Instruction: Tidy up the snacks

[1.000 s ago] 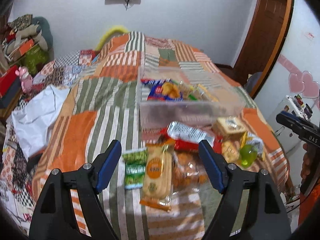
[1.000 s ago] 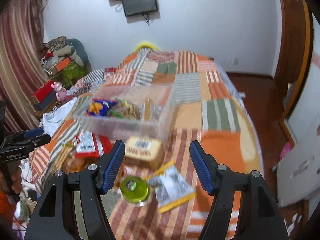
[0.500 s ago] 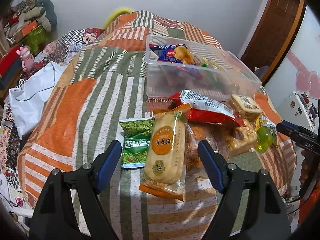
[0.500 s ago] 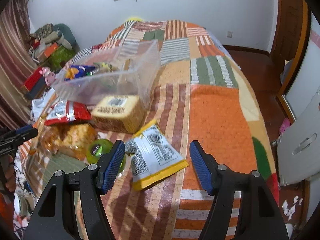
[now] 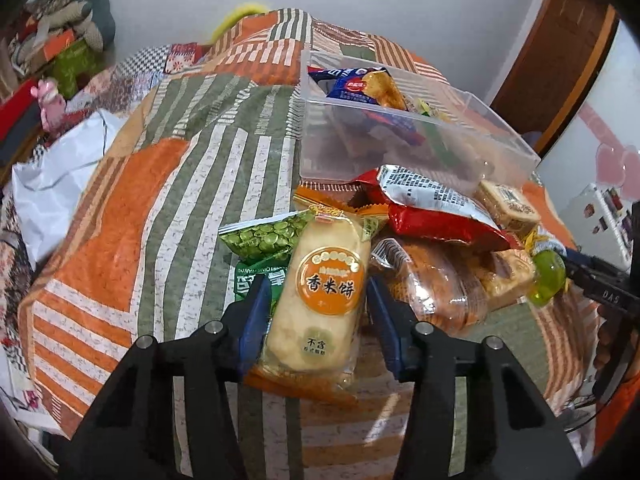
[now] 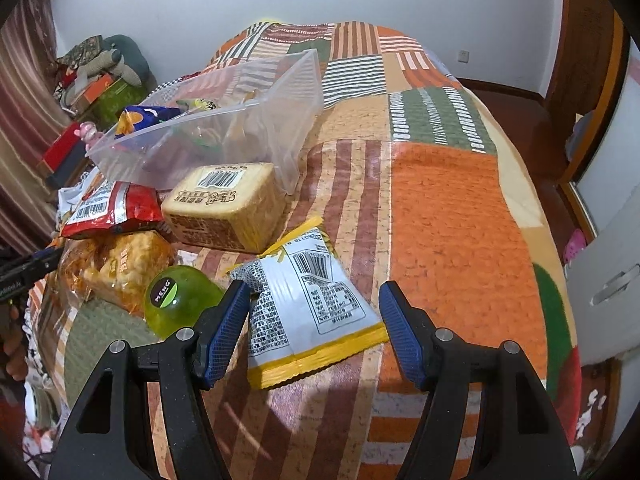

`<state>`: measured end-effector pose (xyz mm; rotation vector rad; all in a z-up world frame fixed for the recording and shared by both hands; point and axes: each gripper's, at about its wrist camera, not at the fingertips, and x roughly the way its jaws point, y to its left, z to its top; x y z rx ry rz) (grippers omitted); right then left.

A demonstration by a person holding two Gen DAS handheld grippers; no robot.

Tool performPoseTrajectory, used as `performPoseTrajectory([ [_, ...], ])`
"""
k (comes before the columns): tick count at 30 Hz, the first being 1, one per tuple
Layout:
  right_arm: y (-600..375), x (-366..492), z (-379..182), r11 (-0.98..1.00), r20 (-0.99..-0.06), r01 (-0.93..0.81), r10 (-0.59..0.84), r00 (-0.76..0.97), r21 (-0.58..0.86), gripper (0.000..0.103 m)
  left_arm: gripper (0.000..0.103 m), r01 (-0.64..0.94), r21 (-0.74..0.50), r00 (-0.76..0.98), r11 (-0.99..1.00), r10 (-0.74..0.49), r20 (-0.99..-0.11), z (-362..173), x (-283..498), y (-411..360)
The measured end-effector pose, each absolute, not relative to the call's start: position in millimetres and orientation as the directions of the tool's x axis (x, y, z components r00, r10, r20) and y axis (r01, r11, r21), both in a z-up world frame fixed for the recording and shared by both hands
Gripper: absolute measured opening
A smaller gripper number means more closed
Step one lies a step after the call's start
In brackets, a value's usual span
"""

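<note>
Closing on: rice cracker pack, lying lengthwise between the jaws of the left gripper on the bed
Left jaws: closing, roughly a third open; pads at the pack's two long sides, firm contact not yet certain
Right jaws: right gripper about half open, holding nothing; grey-and-yellow packet lies between them, untouched on its right side
Destination: clear plastic bin behind the pile, already holding a blue packet
Handling advice: squeeze the rice cracker pack gently at mid-length, since crackers probably crack; lift straight up so the green pea packet beneath its edge stays put
Right-side advice: centre the jaws on the flat packet and pinch low, clear of the green jelly cup
Neighbours: red packet, bread bag, boxed cake
Hidden: near end of the cracker pack, behind the jaws; lower bin contents blurred through the wall
Cut off: bed edges; person's hand barely visible at frame margins
</note>
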<state>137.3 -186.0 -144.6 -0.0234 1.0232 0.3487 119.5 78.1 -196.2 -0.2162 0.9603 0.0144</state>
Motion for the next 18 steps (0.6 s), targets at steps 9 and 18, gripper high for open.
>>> performPoseTrajectory([
  [9,-182.3,138.3,-144.0,0.941,-0.832,-0.306,0.28,0.478,0.141,0.047,0.034,-0.105,-0.185,0.58,0.977,-0.091,-0.81,-196.8,121.1,78.5],
  [18,-189.2,135.7,-133.9,0.949,-0.811,-0.27,0.286,0.51,0.165,0.044,0.034,-0.098,-0.194,0.624,0.976,-0.092,-0.776,-176.4,111.8,79.8],
])
